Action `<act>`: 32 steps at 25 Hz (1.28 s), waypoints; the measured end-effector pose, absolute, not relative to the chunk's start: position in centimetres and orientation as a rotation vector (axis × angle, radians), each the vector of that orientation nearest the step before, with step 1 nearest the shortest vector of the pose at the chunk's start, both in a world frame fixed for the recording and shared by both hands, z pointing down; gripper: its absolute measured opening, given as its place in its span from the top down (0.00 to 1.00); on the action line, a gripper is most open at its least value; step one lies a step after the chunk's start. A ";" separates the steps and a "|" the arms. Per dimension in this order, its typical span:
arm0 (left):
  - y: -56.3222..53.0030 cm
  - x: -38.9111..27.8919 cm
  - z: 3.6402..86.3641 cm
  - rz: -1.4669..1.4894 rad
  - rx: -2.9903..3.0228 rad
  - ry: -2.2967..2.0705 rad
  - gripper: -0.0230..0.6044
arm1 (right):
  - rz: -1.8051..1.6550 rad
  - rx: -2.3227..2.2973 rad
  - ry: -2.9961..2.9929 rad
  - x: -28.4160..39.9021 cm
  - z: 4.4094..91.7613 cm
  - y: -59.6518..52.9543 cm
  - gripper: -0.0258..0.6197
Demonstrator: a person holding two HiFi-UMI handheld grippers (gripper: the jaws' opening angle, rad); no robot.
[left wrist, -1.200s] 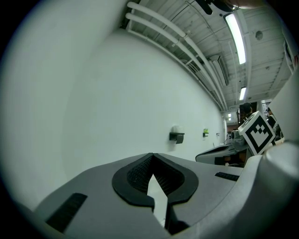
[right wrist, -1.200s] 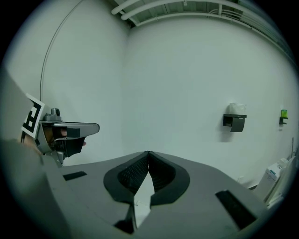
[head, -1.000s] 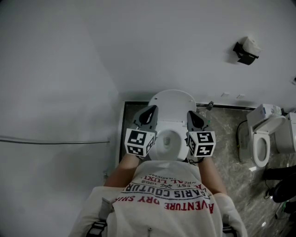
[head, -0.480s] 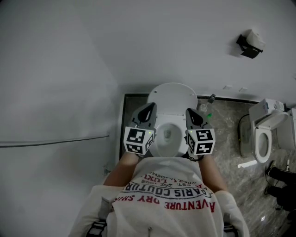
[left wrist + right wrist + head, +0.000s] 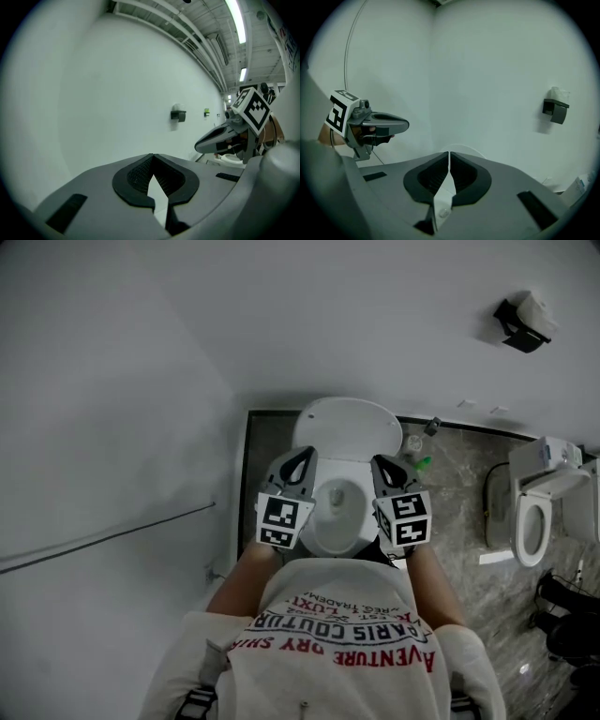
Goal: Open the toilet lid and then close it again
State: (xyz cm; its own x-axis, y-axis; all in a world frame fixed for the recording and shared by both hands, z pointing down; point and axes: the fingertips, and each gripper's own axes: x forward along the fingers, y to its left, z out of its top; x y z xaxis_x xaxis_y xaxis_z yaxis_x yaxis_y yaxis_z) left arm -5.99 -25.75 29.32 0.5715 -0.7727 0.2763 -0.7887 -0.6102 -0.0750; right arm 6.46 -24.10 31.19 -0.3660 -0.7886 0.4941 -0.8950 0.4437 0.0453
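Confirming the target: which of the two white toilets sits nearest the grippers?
The white ceramic toilet in the corner, its bowl between the left gripper and right gripper; the other toilet stands apart at the right edge.

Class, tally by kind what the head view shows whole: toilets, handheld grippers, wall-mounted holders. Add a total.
Toilets: 2, the near toilet and the far toilet
Grippers: 2, the left gripper and the right gripper
Wall holder: 1
Total: 5

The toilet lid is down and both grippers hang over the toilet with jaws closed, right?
No: the head view shows the toilet lid up, the bowl open. The left gripper and right gripper do hang over it, jaws closed.
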 end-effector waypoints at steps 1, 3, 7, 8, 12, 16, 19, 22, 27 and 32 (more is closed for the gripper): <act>-26.3 -5.7 30.3 0.480 2.736 -1.335 0.95 | 0.318 1.393 -2.245 6.5 31.8 -24.7 0.93; -27.3 -5.1 31.9 0.552 2.737 -1.289 0.95 | 0.322 1.357 -2.237 6.8 32.6 -25.9 0.93; -30.2 -3.4 34.4 0.668 2.746 -1.244 0.95 | 0.320 1.291 -2.226 7.7 34.2 -29.1 0.93; -31.0 -3.1 35.1 0.703 2.744 -1.234 0.95 | 0.313 1.269 -2.220 8.0 34.7 -30.0 0.93; -34.2 -1.4 37.7 0.895 2.773 -1.147 0.95 | 0.281 1.166 -2.199 8.6 36.3 -33.5 0.93; -37.7 0.5 39.7 1.050 2.815 -1.076 0.95 | 0.250 1.099 -2.179 9.3 37.9 -37.0 0.93; -39.7 2.1 40.8 1.172 2.859 -1.005 0.89 | 0.196 1.034 -2.145 9.8 39.1 -39.1 0.93; -41.1 3.4 41.7 1.305 2.903 -0.945 0.87 | 0.178 0.958 -2.122 9.9 40.6 -40.2 0.93; -42.6 4.3 44.3 1.559 2.881 -0.756 0.80 | 0.128 0.846 -2.079 9.9 42.8 -41.5 0.93; -43.6 4.7 45.7 1.623 2.863 -0.695 0.80 | 0.105 0.740 -2.033 10.0 44.8 -42.2 0.93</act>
